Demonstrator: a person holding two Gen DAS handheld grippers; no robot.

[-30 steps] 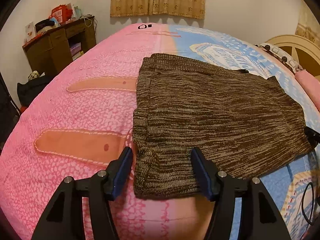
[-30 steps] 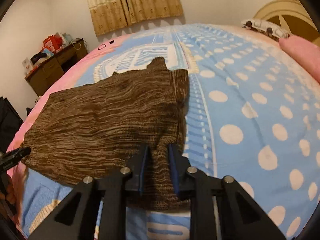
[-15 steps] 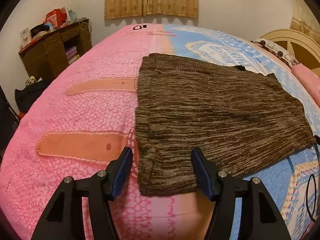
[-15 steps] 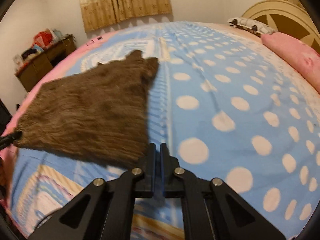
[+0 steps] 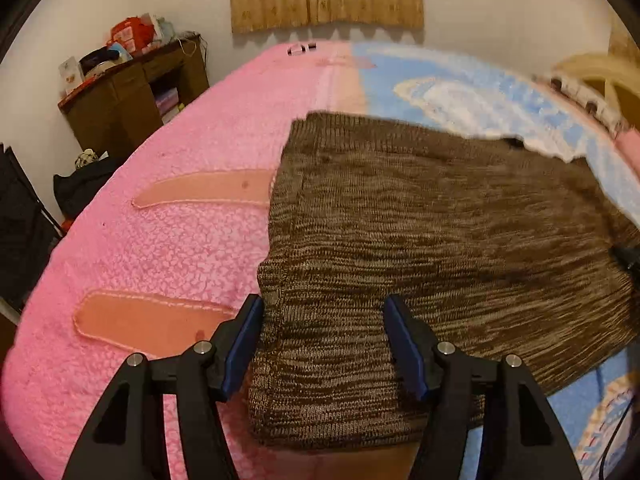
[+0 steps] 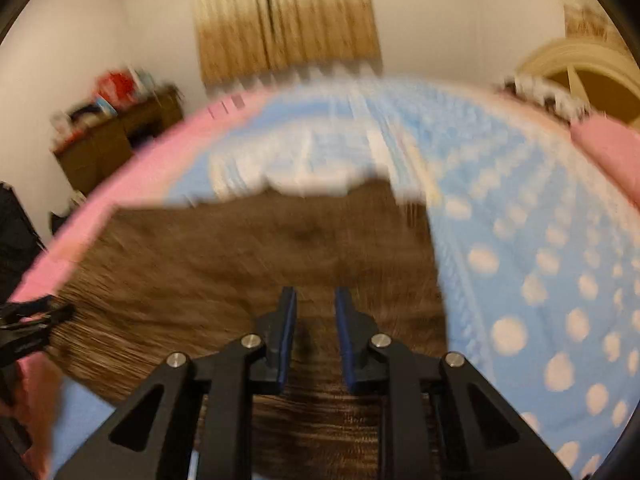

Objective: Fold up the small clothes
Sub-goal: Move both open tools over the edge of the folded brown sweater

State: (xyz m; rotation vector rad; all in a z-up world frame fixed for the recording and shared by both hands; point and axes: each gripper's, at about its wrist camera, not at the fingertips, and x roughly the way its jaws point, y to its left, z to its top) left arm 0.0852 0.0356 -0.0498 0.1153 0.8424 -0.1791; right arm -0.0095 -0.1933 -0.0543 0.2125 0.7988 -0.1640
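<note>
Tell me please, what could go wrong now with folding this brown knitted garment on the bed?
1. The left gripper is open around the near corner of the brown knitted garment; closing there may pinch the pink blanket too.
2. The right gripper, which has just been opening, is blurred over the garment; a hasty grasp may catch only one layer.

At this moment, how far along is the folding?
Done: the brown knitted garment lies spread flat on the pink and blue bedspread. In hand: left tool open over its near corner; right tool just opening above it, gripping nothing. Left: every fold.
</note>
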